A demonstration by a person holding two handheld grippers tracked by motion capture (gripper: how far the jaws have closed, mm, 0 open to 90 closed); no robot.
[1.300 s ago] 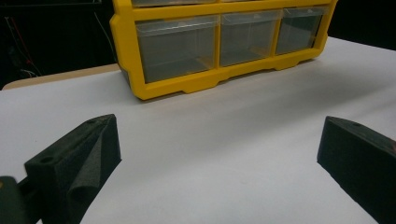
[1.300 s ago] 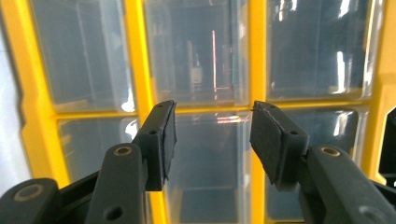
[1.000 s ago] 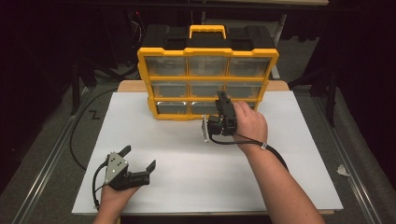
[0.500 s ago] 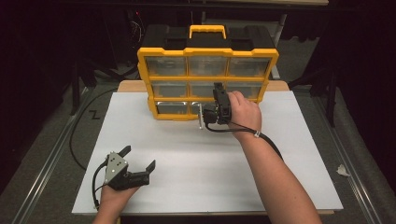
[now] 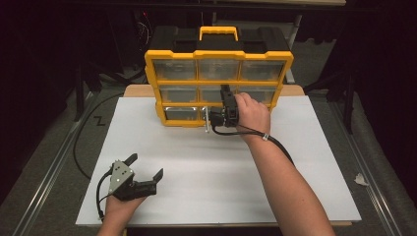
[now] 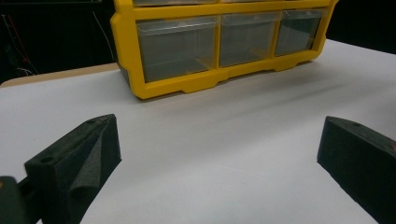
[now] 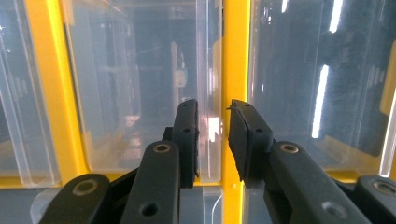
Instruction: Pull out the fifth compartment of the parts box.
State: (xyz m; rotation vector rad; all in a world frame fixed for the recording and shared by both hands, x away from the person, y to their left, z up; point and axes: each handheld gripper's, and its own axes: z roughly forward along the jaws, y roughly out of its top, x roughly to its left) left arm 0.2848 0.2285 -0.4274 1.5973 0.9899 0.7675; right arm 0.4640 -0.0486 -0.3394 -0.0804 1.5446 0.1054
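A yellow-framed organizer with clear drawers and a black top stands at the back of the white board. My right gripper is pressed up against its front at the middle column, around the middle and bottom rows. In the right gripper view its jaws stand almost together, with a clear drawer's thin plastic lip between them beside a yellow frame bar. My left gripper rests open near the board's front left. The left gripper view looks between its jaws toward the organizer.
A black cable loops off the board's left edge. A scrap of white paper lies on the floor at the right. The wooden table edge shows behind the board.
My right gripper has moved forward and slightly up against the organizer's drawer fronts. The left gripper has stayed still.
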